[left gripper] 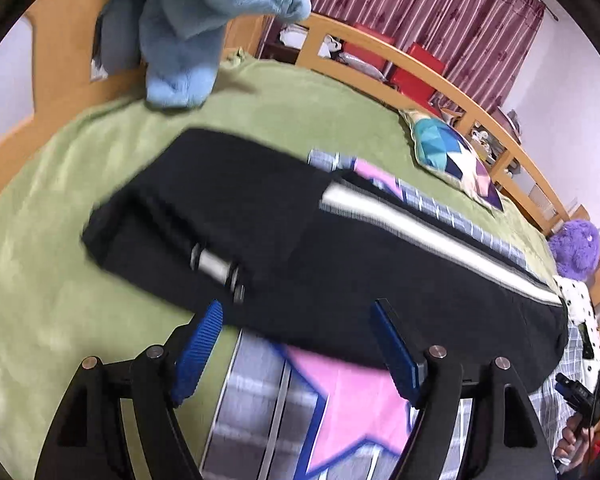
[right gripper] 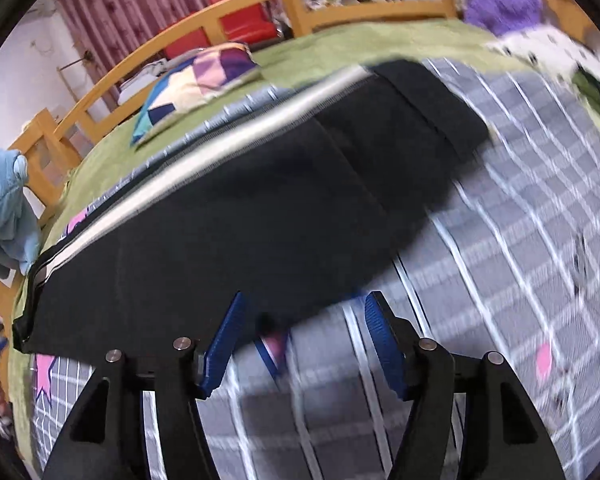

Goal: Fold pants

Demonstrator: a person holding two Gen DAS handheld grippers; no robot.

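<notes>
Black pants [left gripper: 280, 220] with a white side stripe [left gripper: 420, 236] lie flat along the bed, one leg laid on the other. In the left wrist view my left gripper [left gripper: 298, 308] stands open just above their near edge, close to the cuff end, with its blue pads [left gripper: 198, 348] clear of the cloth. In the right wrist view the same pants [right gripper: 240, 220] stretch from lower left to upper right. My right gripper [right gripper: 306, 300] is open over their near edge, towards the waist end, and nothing is pinched between its pads [right gripper: 384, 344]. Both pictures are blurred.
The pants rest on a grey checked sheet [right gripper: 520, 208] with a pink star [left gripper: 340, 400], over a green blanket [left gripper: 60, 220]. A blue plush toy [left gripper: 188, 40], a patterned cushion [left gripper: 452, 152] and a purple plush [left gripper: 576, 248] sit near the wooden bed rail [left gripper: 440, 76]. A person's hand [left gripper: 568, 444] shows at the lower right.
</notes>
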